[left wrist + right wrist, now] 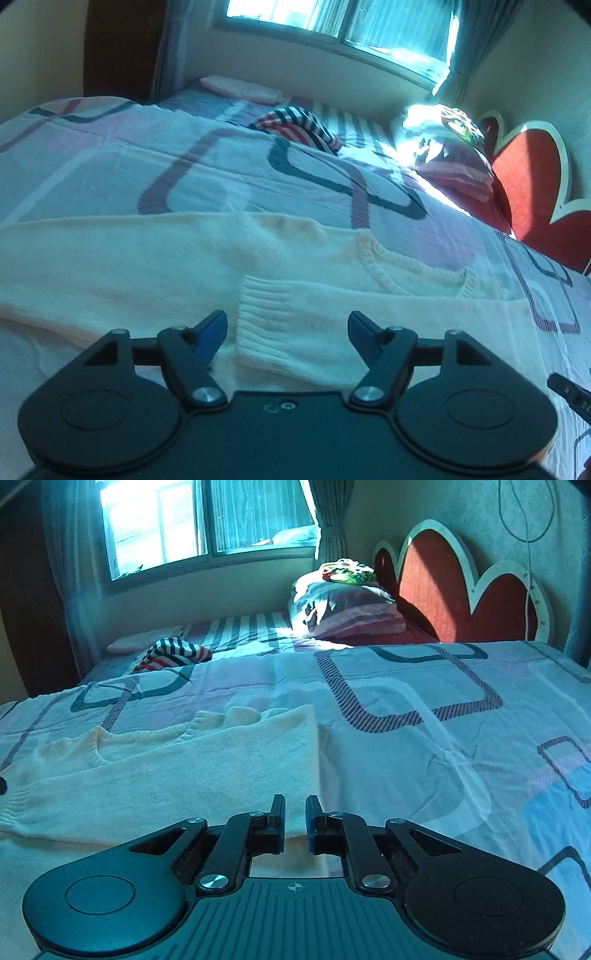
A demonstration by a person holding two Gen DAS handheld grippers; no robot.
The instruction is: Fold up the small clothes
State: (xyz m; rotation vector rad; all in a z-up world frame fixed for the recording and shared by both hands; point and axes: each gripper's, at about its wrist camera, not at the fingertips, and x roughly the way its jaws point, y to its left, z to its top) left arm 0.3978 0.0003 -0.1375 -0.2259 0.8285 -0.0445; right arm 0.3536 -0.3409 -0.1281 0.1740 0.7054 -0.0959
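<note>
Lying flat crosswise, cream sweater (pixel 147 266) collar faces the headboard (pixel 528 177).

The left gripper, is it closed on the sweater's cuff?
No. The left gripper is wide open, its blue fingertips apart on either side of the cream sweater's ribbed cuff.

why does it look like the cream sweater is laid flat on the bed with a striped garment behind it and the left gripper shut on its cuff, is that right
Not quite. The left wrist view shows the left gripper open, its blue fingertips spread either side of the ribbed cuff. The rest holds: the cream sweater lies flat on the bed, striped garment behind it.
</note>
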